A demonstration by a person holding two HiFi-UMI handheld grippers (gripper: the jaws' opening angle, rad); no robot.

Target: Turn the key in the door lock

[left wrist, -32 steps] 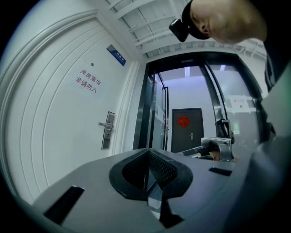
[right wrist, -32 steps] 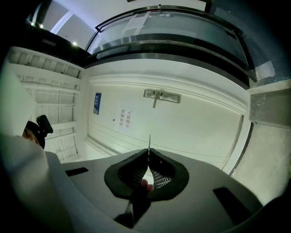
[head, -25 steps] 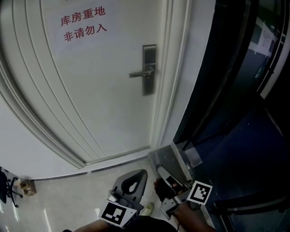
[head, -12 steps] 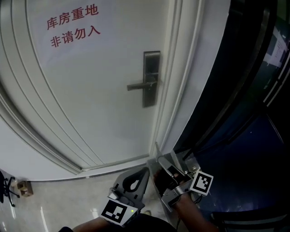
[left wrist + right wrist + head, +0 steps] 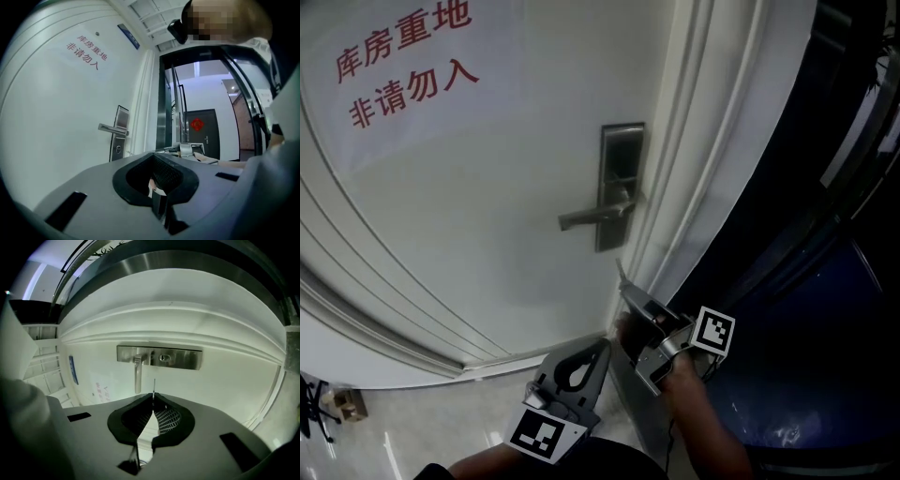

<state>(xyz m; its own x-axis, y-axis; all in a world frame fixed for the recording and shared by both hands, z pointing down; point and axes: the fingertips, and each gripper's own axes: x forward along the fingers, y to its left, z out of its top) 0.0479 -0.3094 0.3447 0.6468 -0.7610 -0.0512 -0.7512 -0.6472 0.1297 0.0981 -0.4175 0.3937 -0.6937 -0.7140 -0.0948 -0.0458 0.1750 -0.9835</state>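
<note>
A steel lock plate (image 5: 620, 186) with a lever handle (image 5: 593, 215) sits on the white door. In the right gripper view the plate (image 5: 180, 358) lies sideways, with the keyhole (image 5: 163, 357) right of the handle (image 5: 137, 374). My right gripper (image 5: 153, 397) is shut on a thin key (image 5: 153, 386), whose blade points at the plate from a short way off. In the head view that gripper (image 5: 628, 292) is below the lock, near the door's edge. My left gripper (image 5: 600, 345) hangs lower, shut with nothing in it. Its view shows the lock plate (image 5: 119, 136) off to the left.
Red characters (image 5: 403, 61) are printed on the door. The white door frame (image 5: 712, 141) runs right of the lock, with dark glass panels (image 5: 834, 234) beyond it. A tiled floor (image 5: 412, 422) lies below. Down the corridor stands a dark door (image 5: 201, 133).
The view has closed in on the door. My right gripper has risen with the key toward the lock plate. The left gripper stays low.
</note>
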